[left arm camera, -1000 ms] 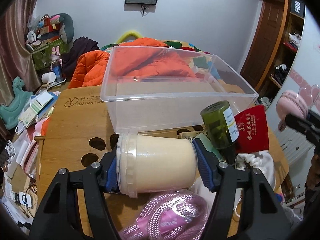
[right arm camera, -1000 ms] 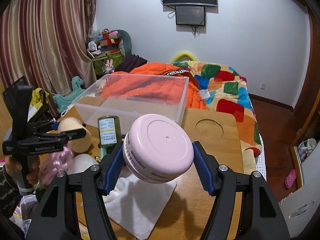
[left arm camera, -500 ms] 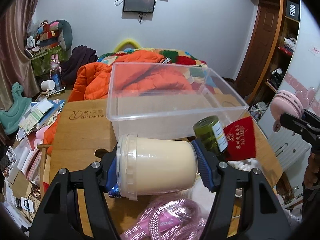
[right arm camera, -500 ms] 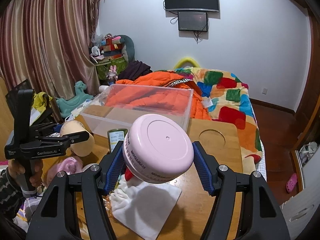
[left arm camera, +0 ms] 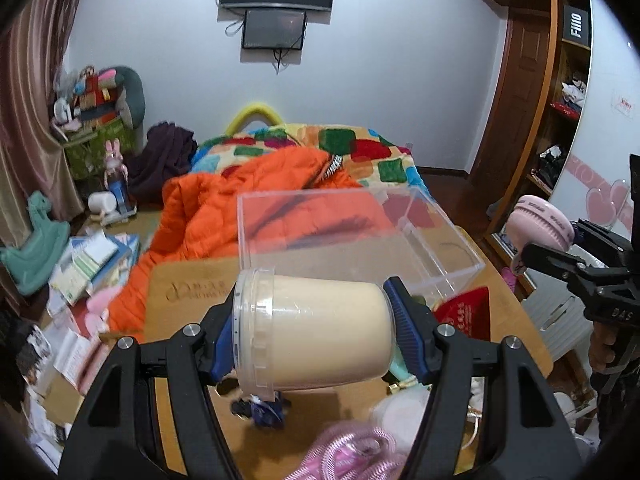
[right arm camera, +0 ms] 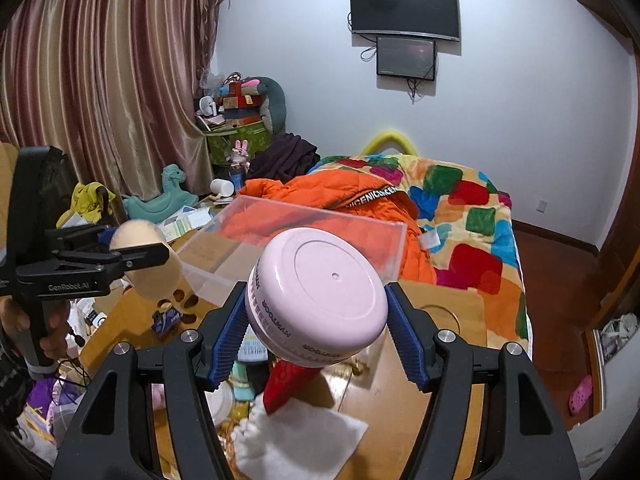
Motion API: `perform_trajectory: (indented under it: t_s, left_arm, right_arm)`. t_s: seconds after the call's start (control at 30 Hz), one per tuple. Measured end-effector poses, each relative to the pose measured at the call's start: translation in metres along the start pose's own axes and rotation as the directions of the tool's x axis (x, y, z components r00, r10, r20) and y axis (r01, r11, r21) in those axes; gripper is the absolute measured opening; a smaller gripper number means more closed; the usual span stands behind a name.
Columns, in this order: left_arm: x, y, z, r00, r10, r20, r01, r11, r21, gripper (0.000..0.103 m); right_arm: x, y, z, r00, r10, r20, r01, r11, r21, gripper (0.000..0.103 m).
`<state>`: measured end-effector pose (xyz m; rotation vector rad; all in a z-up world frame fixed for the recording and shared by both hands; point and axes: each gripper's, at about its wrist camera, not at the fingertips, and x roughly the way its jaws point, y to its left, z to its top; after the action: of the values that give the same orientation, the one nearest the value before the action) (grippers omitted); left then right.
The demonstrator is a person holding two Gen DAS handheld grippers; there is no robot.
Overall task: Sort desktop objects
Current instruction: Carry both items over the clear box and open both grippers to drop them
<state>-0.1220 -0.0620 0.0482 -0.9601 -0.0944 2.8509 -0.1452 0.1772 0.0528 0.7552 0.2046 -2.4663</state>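
Left fingers [left arm camera: 404, 332] pinch a cream tub [left arm camera: 312, 332] — right fingers [right arm camera: 404, 332] pinch a pink jar [right arm camera: 318, 304].

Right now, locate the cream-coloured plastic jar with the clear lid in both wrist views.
Left wrist: the cream-coloured plastic jar lies sideways at lower centre, clamped in the left gripper.
Right wrist: the jar sits at the left edge, partly hidden behind the left gripper's black finger.
Shared landmark: the clear plastic bin, just beyond the jar in both.

Black wall-mounted television [right arm camera: 404, 8] above smaller dark screen [right arm camera: 406, 57]. Orange puffer jacket [left arm camera: 256, 196] on patchwork multicoloured quilt [right arm camera: 472, 216]. Pinkish-brown satin curtains [right arm camera: 100, 80] left. Teal rocking-horse toy [right arm camera: 164, 196] on floor.
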Motion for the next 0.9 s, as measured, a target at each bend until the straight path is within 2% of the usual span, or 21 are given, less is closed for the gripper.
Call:
perform_trajectory:
  t_s: [0.23, 0.4, 0.67, 0.9]
  left_arm:
    - [0.013, 0.004, 0.024, 1.000, -0.025, -0.012, 0.025, 1.000, -0.008, 0.066]
    - [0.037, 0.007, 0.037, 0.998, -0.043, -0.040, 0.043, 0.999, -0.013, 0.066]
    - [0.084, 0.009, 0.040, 0.991, -0.056, -0.119, 0.054, 0.998, -0.021, 0.066]
    - [0.113, 0.003, 0.039, 0.984, -0.059, -0.169, 0.065, 0.997, 0.028, 0.066]
  right_arm:
    - [0.028, -0.006, 0.023, 0.999, 0.025, -0.022, -0.025, 1.000, 0.000, 0.063]
    - [0.050, -0.009, 0.033, 0.999, 0.026, -0.047, -0.026, 1.000, -0.004, 0.063]
    - [0.098, -0.014, 0.032, 0.991, 0.027, -0.130, -0.030, 0.999, -0.018, 0.063]
    - [0.138, -0.016, 0.027, 0.980, 0.013, -0.199, -0.019, 0.999, -0.030, 0.063]
